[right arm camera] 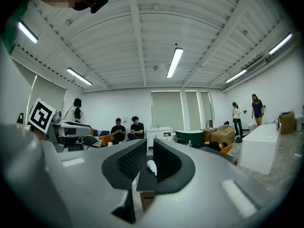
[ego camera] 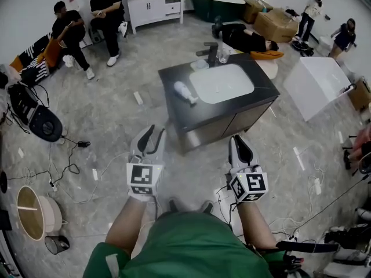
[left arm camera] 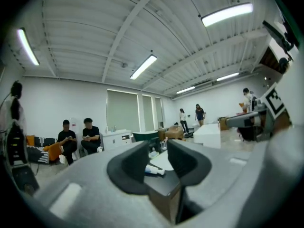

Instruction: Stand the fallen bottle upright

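- Standing back from a dark vanity counter (ego camera: 174, 74), the person in a green top holds both forearms forward at waist height, elbows bent and close to the body.
- Left hand (ego camera: 141, 181) grips its tool behind the marker cube, and the left gripper (ego camera: 155, 130) points level at the counter's near left corner. Its fingers stand wide apart with nothing between them; the counter shows through the gap, well beyond the tips.
- Right hand (ego camera: 249, 185) mirrors that pose, the right gripper (ego camera: 239, 139) also level and aimed at the cabinet front. Its fingers stand only a narrow slit apart, gripping nothing.
- Both grippers hang over the grey floor, well short of the cabinet, set apart at about the width of the body.
- A white bottle (ego camera: 185, 91) lies on its side on the dark top, just beside the left edge of the white basin (ego camera: 222, 83), its capped end pointing toward the basin's front corner.
- Neither gripper touches the bottle.
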`<state>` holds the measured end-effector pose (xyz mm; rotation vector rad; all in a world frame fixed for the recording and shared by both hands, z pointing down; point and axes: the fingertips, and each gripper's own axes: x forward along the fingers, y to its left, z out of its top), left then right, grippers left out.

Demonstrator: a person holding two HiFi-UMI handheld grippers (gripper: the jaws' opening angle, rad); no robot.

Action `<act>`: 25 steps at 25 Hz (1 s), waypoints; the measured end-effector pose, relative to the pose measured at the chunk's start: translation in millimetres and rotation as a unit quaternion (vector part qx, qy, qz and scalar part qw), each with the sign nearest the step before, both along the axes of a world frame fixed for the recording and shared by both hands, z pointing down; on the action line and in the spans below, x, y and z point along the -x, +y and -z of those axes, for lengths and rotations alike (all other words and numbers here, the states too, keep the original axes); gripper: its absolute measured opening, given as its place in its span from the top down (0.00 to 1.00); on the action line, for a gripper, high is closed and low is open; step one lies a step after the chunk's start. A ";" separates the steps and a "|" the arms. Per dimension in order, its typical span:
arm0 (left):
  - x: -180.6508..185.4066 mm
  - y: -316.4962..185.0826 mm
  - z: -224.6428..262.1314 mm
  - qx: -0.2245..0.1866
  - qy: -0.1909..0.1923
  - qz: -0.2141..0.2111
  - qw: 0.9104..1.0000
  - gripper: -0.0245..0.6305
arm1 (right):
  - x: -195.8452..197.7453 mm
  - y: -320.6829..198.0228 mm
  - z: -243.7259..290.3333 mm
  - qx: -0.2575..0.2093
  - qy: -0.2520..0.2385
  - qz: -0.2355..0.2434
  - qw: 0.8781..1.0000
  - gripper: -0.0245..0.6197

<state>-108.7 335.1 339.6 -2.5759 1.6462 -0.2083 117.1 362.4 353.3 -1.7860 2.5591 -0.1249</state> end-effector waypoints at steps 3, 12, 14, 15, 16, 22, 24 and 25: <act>29.7 -0.8 8.0 -0.012 0.009 0.003 1.000 0.78 | 16.9 -3.4 8.5 -0.009 0.000 -0.010 1.000 0.90; 98.9 -9.4 -2.8 -0.013 0.023 0.015 1.000 0.78 | 58.8 -13.3 3.3 -0.005 -0.014 -0.018 1.000 0.84; 104.6 -16.9 -8.7 -0.008 0.026 0.017 0.999 0.78 | 62.6 -19.5 -2.3 0.003 -0.015 -0.018 1.000 0.83; 106.7 -22.1 -11.2 -0.006 0.027 0.018 0.999 0.78 | 63.8 -24.2 -5.0 0.007 -0.016 -0.019 1.000 0.82; 108.5 -27.8 -13.7 -0.004 0.028 0.018 0.999 0.78 | 64.8 -29.6 -7.8 0.010 -0.018 -0.020 1.000 0.82; 113.6 -64.7 -23.6 0.010 0.024 0.022 0.999 0.78 | 69.5 -70.2 -27.0 0.034 -0.028 -0.014 0.999 0.80; 113.8 -77.4 -22.8 0.012 0.019 0.025 0.999 0.78 | 68.3 -86.3 -29.8 0.039 -0.036 -0.013 0.999 0.80; 113.9 -84.3 -22.7 0.013 0.016 0.028 0.999 0.78 | 67.4 -95.0 -31.0 0.040 -0.039 -0.011 0.998 0.80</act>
